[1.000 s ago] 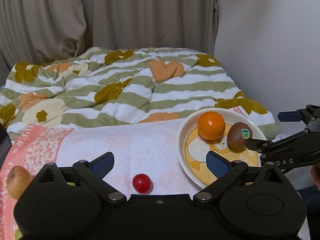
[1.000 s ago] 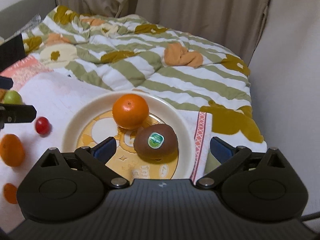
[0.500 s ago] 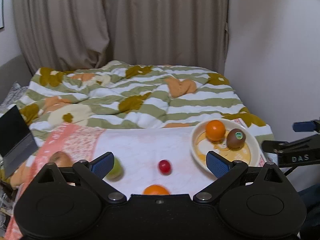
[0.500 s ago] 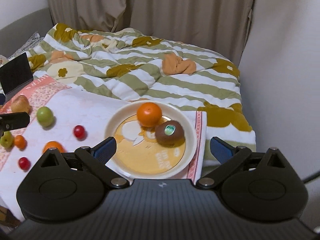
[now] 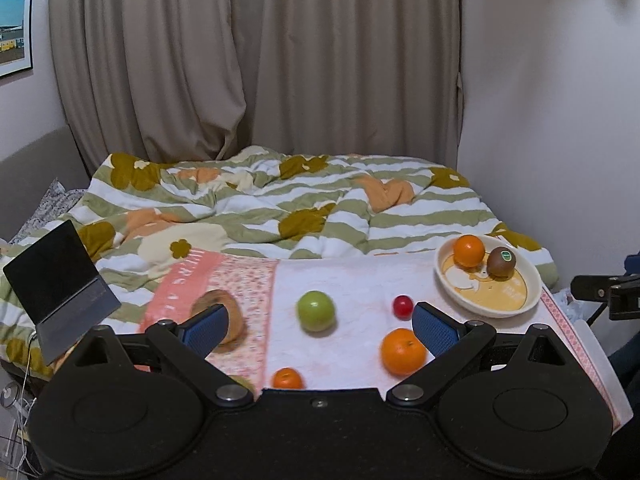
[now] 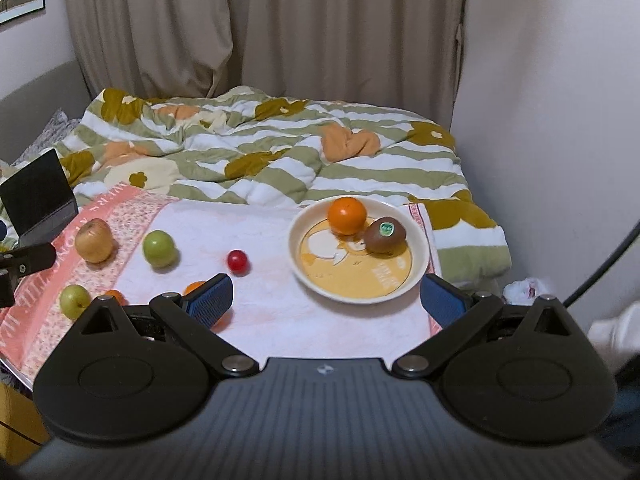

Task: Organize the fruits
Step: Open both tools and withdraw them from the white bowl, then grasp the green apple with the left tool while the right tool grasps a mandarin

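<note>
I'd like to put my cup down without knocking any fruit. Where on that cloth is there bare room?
Bare cloth lies between the small red fruit and the plate, and along the near edge in front of the plate. The plate's yellow front half is free too; the orange and kiwi sit at its back. It is crowded left, around the green apple and the brownish fruit.

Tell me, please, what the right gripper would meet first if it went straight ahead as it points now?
Probably the plate: it lies between the open right gripper fingers' line, with the orange and kiwi behind. Depth is unclear, so it might pass above.
</note>
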A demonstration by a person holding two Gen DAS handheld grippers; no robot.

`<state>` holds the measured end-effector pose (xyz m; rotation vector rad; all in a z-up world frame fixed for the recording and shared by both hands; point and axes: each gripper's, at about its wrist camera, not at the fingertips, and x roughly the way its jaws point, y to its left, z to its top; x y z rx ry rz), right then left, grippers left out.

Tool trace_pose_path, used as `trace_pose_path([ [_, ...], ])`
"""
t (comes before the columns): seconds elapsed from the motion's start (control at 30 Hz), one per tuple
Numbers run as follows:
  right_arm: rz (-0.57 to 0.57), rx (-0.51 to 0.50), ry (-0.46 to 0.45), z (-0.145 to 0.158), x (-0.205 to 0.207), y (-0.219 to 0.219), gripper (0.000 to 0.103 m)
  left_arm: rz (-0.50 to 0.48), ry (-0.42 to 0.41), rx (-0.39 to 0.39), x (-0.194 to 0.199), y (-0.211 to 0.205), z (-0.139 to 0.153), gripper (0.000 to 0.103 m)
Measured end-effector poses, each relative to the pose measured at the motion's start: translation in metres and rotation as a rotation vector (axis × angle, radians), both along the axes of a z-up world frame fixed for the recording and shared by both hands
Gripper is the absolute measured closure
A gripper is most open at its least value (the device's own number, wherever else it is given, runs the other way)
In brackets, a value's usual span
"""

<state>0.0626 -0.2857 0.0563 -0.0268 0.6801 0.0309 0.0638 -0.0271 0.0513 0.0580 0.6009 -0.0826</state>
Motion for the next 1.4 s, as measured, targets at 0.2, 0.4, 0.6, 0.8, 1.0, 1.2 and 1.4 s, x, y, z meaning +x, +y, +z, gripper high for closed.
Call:
trace_pose_path([
  [0.2,-0.036,0.017,-0.005,-0.011,-0.025,0.04,0.0,-0.013,-0.032,0.009,-0.009,0.044,-0.011,0.003],
  [0.4,-0.045,0.035,0.012,-0.048,-0.031,0.069,0.0,-0.012,-0.016,0.022,-0.002,0.074,-0.042,0.003],
  [0.6,-0.032,0.037,0.025,-0.093,-0.028,0.092,0.0,0.005,0.018,0.022,0.008,0.093,-0.085,0.004],
  [0.8,-0.028,0.052,0.031,-0.133,-0.018,0.099,0.0,0.013,0.047,0.037,0.023,0.095,-0.123,0.011],
  [1.0,-0.037,0.063,0.031,-0.159,-0.002,0.093,0.0,0.018,0.088,0.046,0.037,0.09,-0.148,0.017],
  [1.2,-0.026,0.068,0.049,-0.169,0.012,0.089,0.004,0.022,0.131,0.035,0.049,0.087,-0.158,0.027],
  [1.4,-0.012,0.071,0.072,-0.172,0.021,0.088,0.008,0.025,0.178,0.026,0.058,0.087,-0.161,0.042],
])
